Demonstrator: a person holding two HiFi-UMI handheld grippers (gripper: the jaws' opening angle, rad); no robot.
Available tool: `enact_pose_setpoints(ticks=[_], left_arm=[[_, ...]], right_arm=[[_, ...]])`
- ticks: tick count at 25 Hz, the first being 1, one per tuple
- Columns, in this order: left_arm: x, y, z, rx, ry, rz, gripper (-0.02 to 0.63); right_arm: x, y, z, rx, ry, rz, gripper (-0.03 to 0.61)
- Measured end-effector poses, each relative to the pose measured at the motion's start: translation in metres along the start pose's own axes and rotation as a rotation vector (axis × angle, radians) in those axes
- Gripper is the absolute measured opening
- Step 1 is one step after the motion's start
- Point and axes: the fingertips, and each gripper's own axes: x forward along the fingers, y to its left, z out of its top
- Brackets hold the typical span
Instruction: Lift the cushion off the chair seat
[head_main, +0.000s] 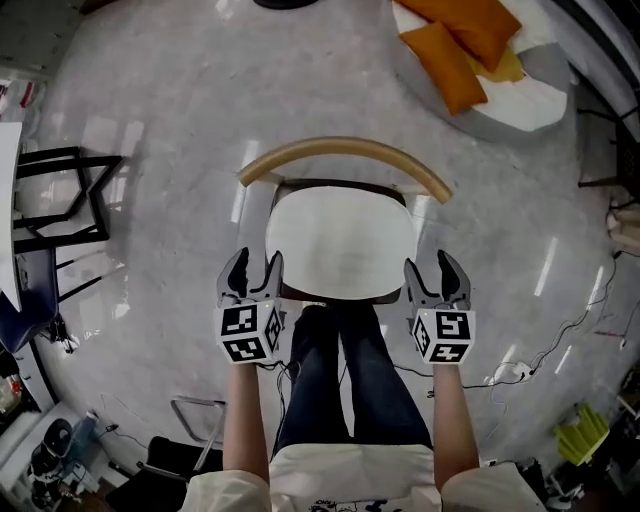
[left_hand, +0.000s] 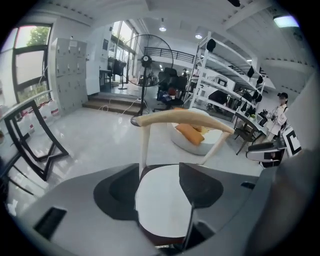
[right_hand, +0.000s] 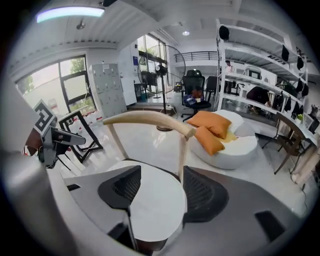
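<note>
A white seat cushion (head_main: 340, 243) lies flat on a dark chair seat, under a curved wooden backrest (head_main: 345, 155). My left gripper (head_main: 251, 270) is at the cushion's front left corner, jaws open and empty. My right gripper (head_main: 438, 268) is at the front right corner, also open with nothing held. In the left gripper view the cushion (left_hand: 162, 202) shows between and beyond the spread jaws (left_hand: 159, 189). The right gripper view shows the cushion (right_hand: 152, 205) the same way beyond its open jaws (right_hand: 156, 192). Neither gripper visibly touches the cushion.
A person's legs (head_main: 345, 370) stand just in front of the chair. A round white floor seat with orange pillows (head_main: 470, 50) sits beyond at the right. A black metal frame (head_main: 55, 195) stands at the left. Cables (head_main: 560, 335) trail on the floor at the right.
</note>
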Motion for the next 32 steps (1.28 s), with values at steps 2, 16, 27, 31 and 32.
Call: enact_pose_setpoints(ticks=[2, 16, 27, 31, 32], left_arm=[[0.020, 0.005, -0.018, -0.002, 0.033, -0.002, 0.256], [0.137, 0.044, -0.112, -0.012, 0.217, 0.022, 0.265], [0.195, 0.060, -0.166, -0.059, 0.337, 0.018, 0.276], [0.205, 0.064, -0.175, -0.068, 0.357, 0.000, 0.287], [0.207, 0.064, -0.177, -0.075, 0.360, -0.009, 0.288]], right_arm=[[0.019, -0.001, -0.023, 0.008, 0.036, 0.013, 0.279], [0.117, -0.026, -0.140, 0.029, 0.220, 0.017, 0.285], [0.158, -0.041, -0.192, 0.109, 0.312, 0.003, 0.327], [0.167, -0.040, -0.206, 0.134, 0.350, 0.010, 0.353], [0.169, -0.040, -0.210, 0.134, 0.360, 0.014, 0.354]])
